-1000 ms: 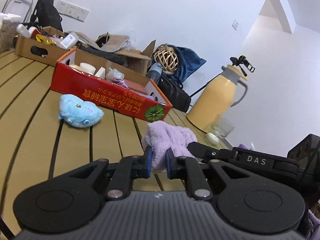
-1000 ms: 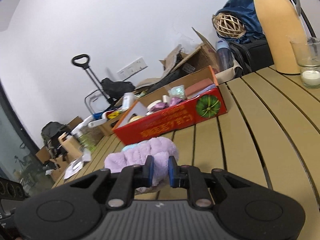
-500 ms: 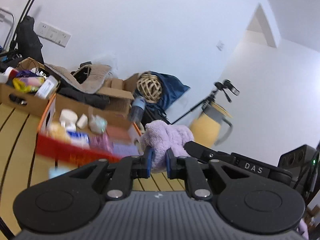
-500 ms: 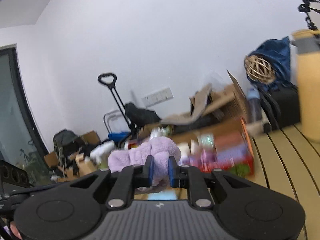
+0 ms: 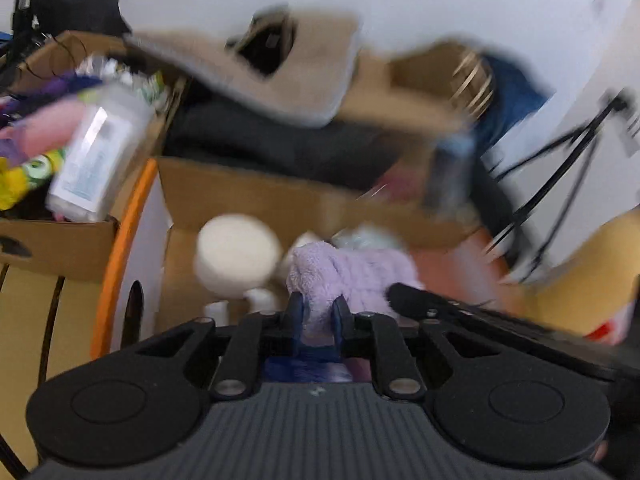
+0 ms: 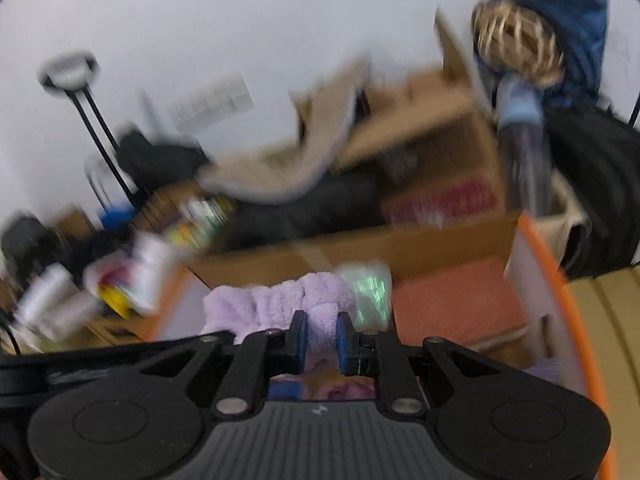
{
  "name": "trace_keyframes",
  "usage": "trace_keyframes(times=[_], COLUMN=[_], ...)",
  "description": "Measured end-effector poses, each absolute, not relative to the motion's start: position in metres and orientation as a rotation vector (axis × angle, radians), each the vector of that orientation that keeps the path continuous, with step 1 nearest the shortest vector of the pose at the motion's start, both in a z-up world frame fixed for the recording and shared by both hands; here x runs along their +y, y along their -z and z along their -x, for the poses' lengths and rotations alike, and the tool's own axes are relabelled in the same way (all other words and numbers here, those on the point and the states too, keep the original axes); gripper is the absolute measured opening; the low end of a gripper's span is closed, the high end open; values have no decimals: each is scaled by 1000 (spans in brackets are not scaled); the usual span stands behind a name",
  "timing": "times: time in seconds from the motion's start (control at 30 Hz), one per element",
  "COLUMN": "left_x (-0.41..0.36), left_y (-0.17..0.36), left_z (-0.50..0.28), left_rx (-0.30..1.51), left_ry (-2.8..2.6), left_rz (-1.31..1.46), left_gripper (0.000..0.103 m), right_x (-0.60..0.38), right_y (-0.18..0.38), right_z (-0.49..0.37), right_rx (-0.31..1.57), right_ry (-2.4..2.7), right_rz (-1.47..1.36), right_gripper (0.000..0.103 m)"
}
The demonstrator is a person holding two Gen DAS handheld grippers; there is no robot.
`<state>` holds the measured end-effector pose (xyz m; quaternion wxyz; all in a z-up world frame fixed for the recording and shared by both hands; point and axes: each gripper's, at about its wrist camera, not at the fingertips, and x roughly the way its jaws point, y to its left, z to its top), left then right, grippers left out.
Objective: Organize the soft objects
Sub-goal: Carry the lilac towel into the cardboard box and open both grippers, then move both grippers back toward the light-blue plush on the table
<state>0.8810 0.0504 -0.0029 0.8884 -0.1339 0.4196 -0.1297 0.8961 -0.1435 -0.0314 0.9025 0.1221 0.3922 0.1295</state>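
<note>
The left gripper (image 5: 318, 314) and right gripper (image 6: 321, 336) are each clamping one end of the lilac plush towel (image 5: 352, 276), the left jaws having just eased slightly, suspending it over the orange-rimmed cardboard box (image 6: 536, 240), apparently for deposit beside the white roll (image 5: 236, 252).

Cluttered home room, cardboard boxes (image 5: 248, 200), wall sockets (image 6: 212, 102)

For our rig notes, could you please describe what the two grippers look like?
Both the left gripper and right gripper are matte black with blue finger pads, silver pivot screws, round side discs and a ribbed grey centre panel bearing a small mark.
</note>
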Motion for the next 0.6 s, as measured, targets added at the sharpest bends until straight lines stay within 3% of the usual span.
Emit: trace_keyframes(times=[0.07,0.13,0.23,0.3,0.6], left_x=[48,52,62,68,78], left_y=[15,17,8,-1,-93], left_z=[-896,-898,-885,-877,-772], left_rx=[938,962,926,912,732], left_ry=[200,198,190,183,154], left_rz=[247,273,302,304,204], left_gripper=[27,33,52,53,54], right_x=[-137,-130,-136,-146,-190], right_y=[43,54,48,38,-68], right_z=[-904,-910,-909,-902,-827], right_rx=[868,959,972,949,779], right_ry=[-245,-273,-307,-298,-305], right_rz=[-214,-177,-229,-265,-225], right_gripper=[16,24,34,44,46])
